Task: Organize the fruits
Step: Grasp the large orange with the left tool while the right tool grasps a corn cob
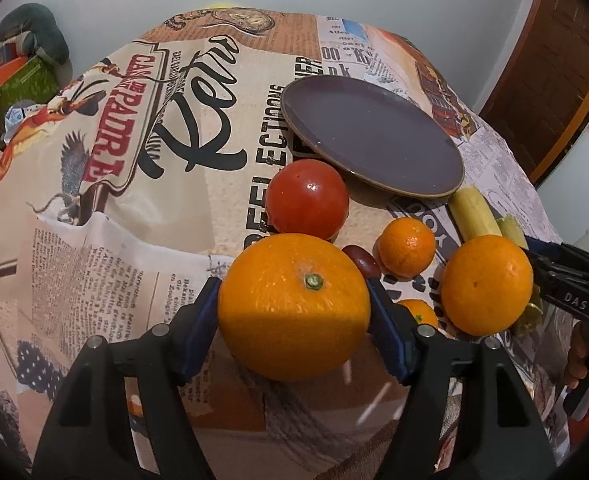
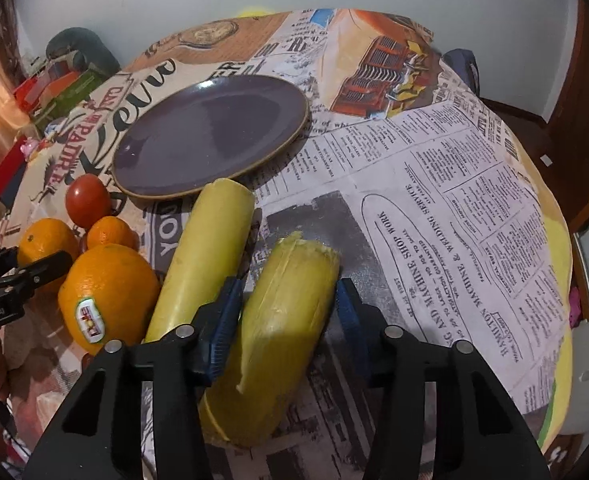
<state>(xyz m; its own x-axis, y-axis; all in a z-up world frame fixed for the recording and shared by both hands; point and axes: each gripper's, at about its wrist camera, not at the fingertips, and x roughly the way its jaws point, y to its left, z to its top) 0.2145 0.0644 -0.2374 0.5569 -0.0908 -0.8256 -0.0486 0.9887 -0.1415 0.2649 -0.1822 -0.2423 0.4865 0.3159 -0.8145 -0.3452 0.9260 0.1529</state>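
My left gripper is shut on a large orange, its blue pads pressed on both sides. Behind it sit a red tomato, a dark grape, a small mandarin, another small mandarin and a second large orange. A dark purple plate lies empty beyond them. My right gripper straddles a yellow-green banana piece; the left pad touches it, the right pad stands slightly apart. A second banana piece lies beside it, next to a stickered orange.
The table wears a newspaper-print cloth. The purple plate also shows in the right wrist view, with the tomato and mandarin to its left. Boxes and clutter sit off the far left edge. A wooden door stands at right.
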